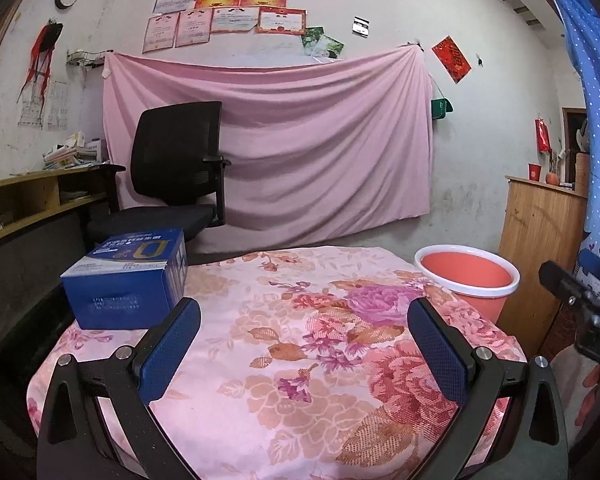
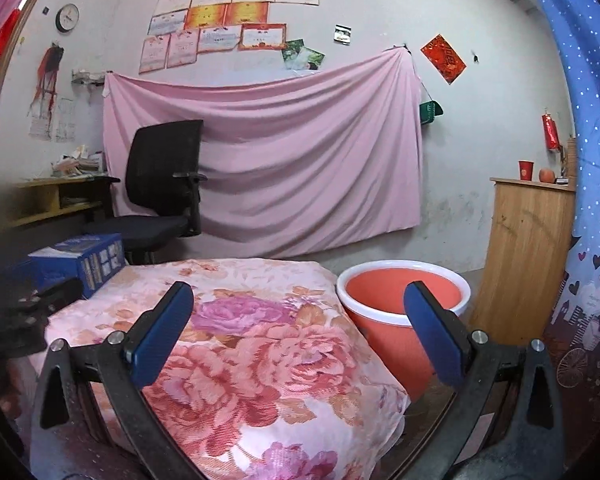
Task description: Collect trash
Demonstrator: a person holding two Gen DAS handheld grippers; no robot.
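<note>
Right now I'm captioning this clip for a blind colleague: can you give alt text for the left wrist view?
The open left gripper hovers empty over a table covered with a pink floral cloth, with a blue box on the table's far left corner. An orange bucket with a white rim stands beyond the table's right edge; behind are a black office chair and a pink sheet hung on the wall.

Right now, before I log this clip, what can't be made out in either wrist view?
- Orange plastic bucket with white rim: its bottom is hidden by its own wall in both views, so any contents are unknown.
- Blue cardboard box: printed text too blurred to read; in the right wrist view a dark blurred shape covers its near left part.
- Floral pink tablecloth: hides whatever it covers.
- Wall certificates: too small to read.
</note>
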